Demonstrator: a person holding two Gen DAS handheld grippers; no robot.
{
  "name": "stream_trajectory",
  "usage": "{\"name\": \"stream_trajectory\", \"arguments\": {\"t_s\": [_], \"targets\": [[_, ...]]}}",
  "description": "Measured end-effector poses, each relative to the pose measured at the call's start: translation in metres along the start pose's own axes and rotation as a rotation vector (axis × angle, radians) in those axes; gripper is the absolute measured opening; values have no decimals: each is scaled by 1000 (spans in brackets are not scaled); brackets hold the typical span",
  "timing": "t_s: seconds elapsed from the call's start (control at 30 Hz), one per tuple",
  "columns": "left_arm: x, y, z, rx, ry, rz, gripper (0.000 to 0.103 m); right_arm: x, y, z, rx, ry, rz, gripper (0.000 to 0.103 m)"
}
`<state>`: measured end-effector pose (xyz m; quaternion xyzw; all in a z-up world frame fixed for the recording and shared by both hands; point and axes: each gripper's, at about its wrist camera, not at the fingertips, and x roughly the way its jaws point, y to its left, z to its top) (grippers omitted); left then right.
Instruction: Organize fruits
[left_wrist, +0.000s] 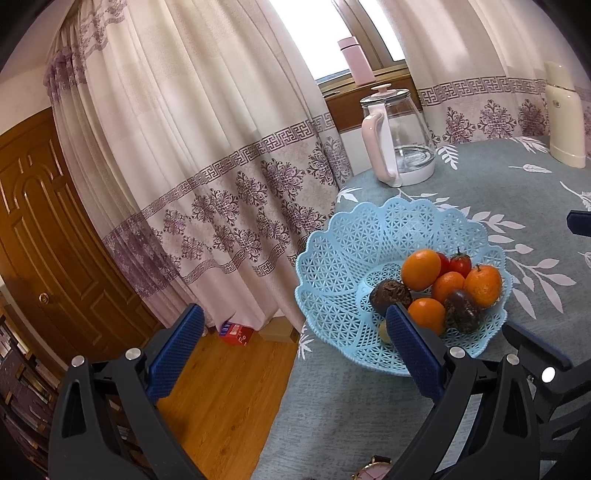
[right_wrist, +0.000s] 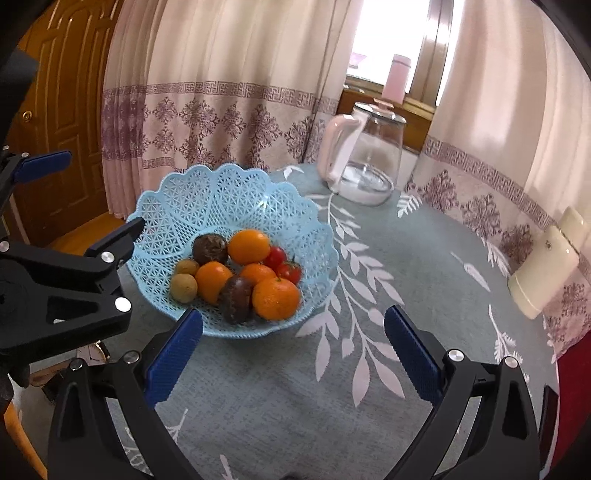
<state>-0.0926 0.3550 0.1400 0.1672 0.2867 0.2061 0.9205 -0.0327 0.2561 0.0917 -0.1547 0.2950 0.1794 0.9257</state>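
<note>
Blown-out window backlight; fisheye edges warped.

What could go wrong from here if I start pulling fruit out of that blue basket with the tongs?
1. The fruit is heaped: lifting the top orange may send the cherry tomatoes rolling.
2. The blue basket sits near the table edge in the left wrist view; a nudge from the left tongs could push it toward the floor.
3. The glass kettle stands behind the basket, so a wide swing of the right tongs might hit it.
</note>
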Motion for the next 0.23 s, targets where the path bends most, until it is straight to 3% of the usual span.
{"name": "stream_trajectory", "arguments": {"t_s": [0.23], "targets": [[-13, -18, 6, 28, -28, -15, 100, 0, -41, -22, 90, 54, -45, 98]]}}
